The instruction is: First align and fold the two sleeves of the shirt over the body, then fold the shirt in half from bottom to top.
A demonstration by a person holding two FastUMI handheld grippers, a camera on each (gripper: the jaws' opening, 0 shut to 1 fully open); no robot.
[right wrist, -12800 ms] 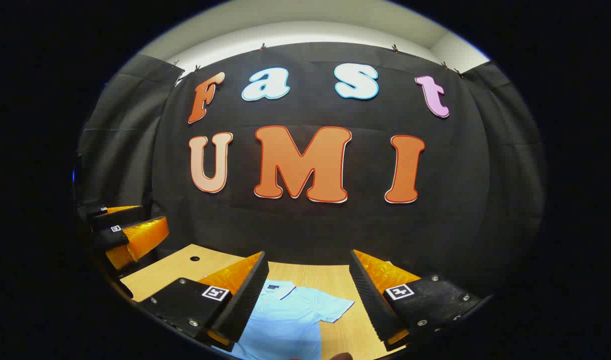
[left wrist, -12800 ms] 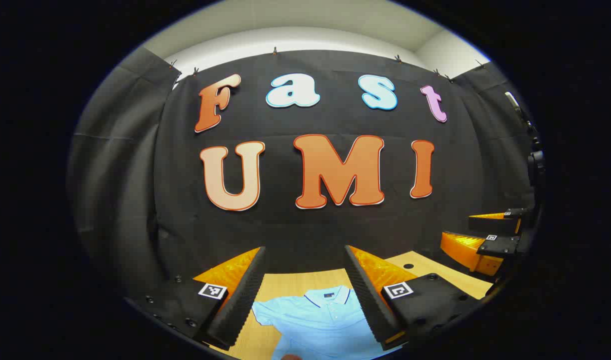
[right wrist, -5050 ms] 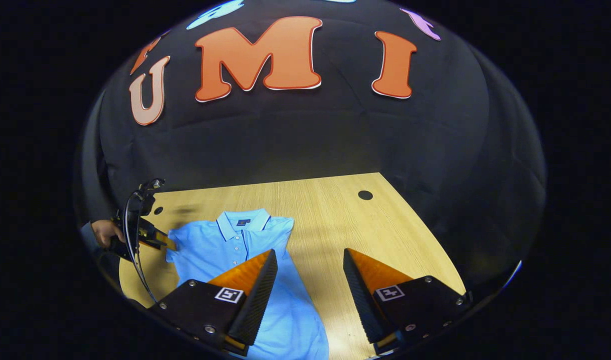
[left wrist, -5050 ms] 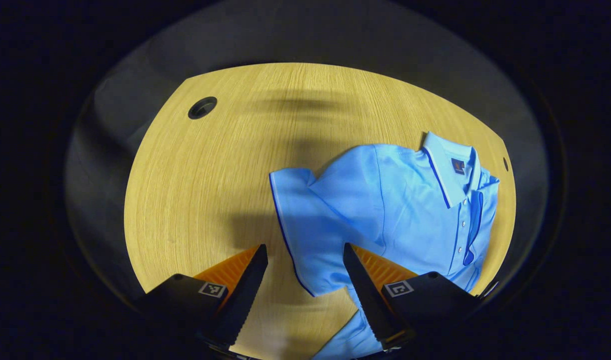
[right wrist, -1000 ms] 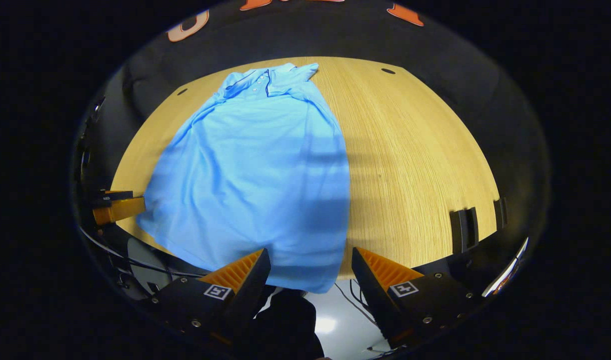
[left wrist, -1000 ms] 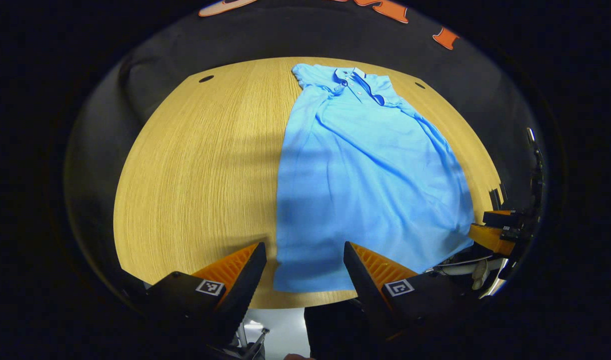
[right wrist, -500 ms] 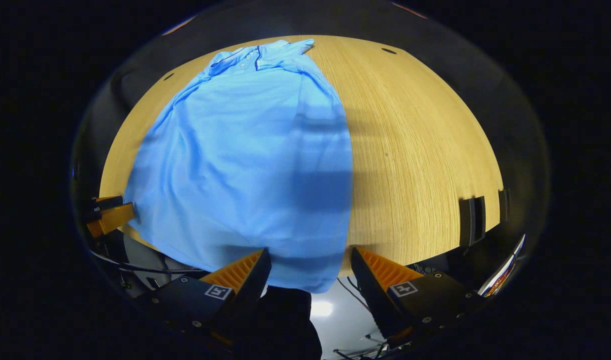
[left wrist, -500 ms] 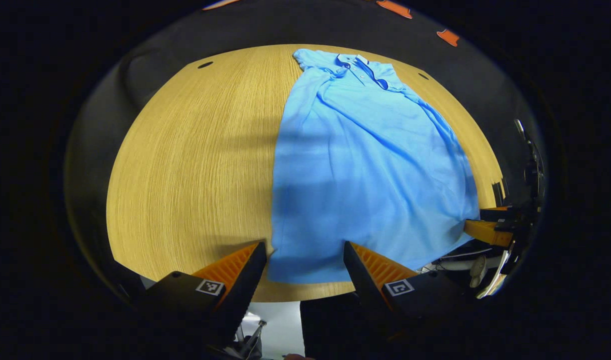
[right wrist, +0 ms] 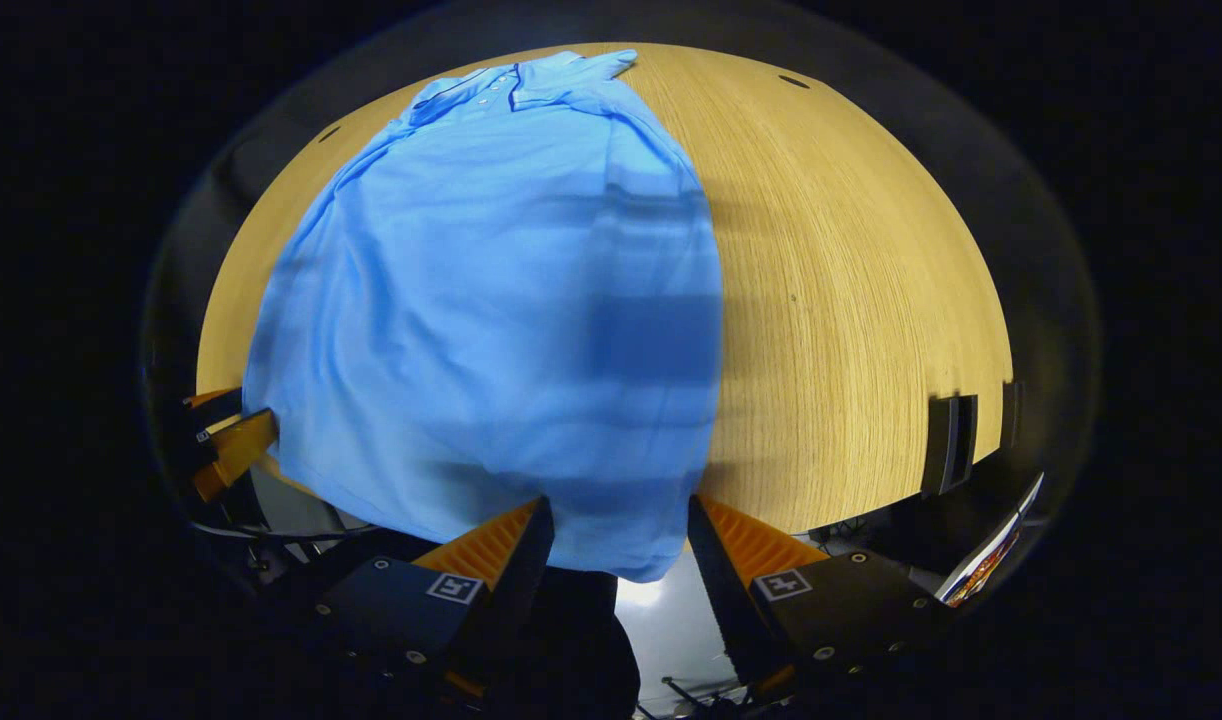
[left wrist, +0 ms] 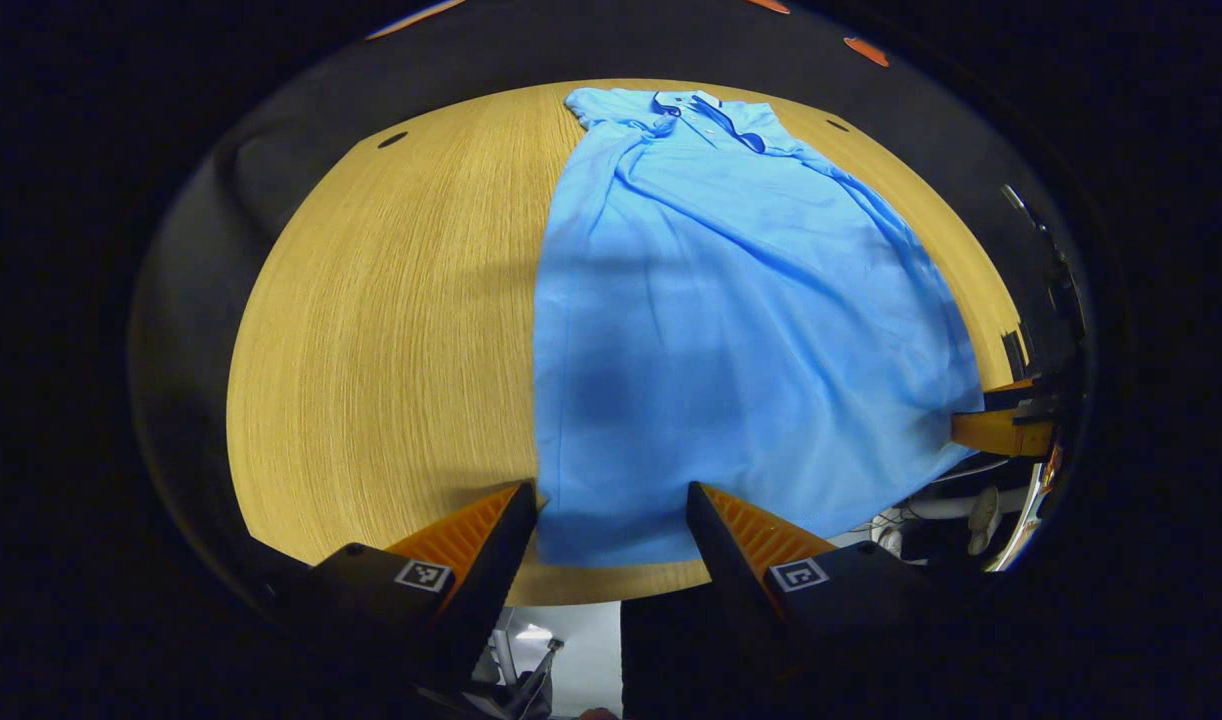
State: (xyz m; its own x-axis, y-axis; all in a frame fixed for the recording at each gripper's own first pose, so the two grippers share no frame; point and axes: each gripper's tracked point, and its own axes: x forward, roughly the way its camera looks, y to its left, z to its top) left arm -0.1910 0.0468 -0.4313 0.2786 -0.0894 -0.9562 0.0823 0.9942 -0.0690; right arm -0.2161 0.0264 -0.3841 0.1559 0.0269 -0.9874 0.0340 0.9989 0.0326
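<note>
**Q:** Shirt (left wrist: 731, 330) position: where do we find it, and how does its long axis run?

**A:** We see it lying flat on the tabletop (left wrist: 381, 330), sleeves already folded in over the body. Its long axis runs straight away from us, with the collar (left wrist: 706, 105) at the far end and the hem (left wrist: 611, 545) at the near edge, one corner drooping just past the tabletop rim in the right gripper view.

**Q:** How do the grippers stand to that hem?

**A:** We hold the left gripper (left wrist: 611, 525) spread wide, its fingers bracketing the hem's left corner. The right gripper (right wrist: 616, 535) is likewise spread, bracketing the right corner (right wrist: 621, 555). Neither pinches cloth yet, as far as we can tell. Each gripper is nearest its own corner, and each shows at the edge of the other's view.

**Q:** What does the coming move turn on?

**A:** We judge that the bottom-to-top fold remains; both corners must travel along the long axis toward the collar, kept level.
</note>
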